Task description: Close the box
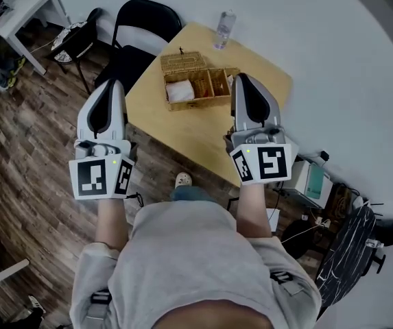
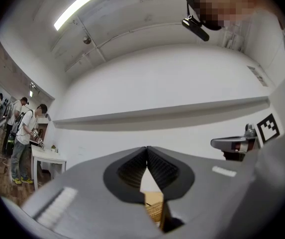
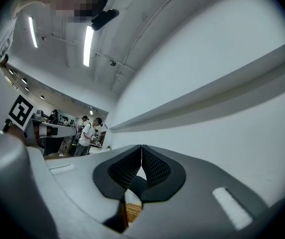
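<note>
A wicker box point(image 1: 210, 82) stands open on the light wooden table point(image 1: 182, 132), its lid point(image 1: 182, 62) folded back on the far side. A white cloth point(image 1: 180, 91) lies in its left compartment. My left gripper point(image 1: 116, 82) is held up in the air left of the box, over the table's left edge. My right gripper point(image 1: 241, 76) hovers by the box's right end. Both point up and away and are shut with nothing between the tips. A sliver of the wicker box point(image 2: 154, 206) shows beneath the left gripper point(image 2: 146, 147). Below the right gripper point(image 3: 141, 146) another strip of the box point(image 3: 132, 211) is visible.
A water bottle point(image 1: 224, 27) stands at the table's far corner. A black folding chair point(image 1: 141, 33) sits behind the table, with a white side table point(image 1: 25, 9) at far left. Boxes and cables point(image 1: 309, 180) lie on the floor at right. People point(image 2: 25, 138) stand far off.
</note>
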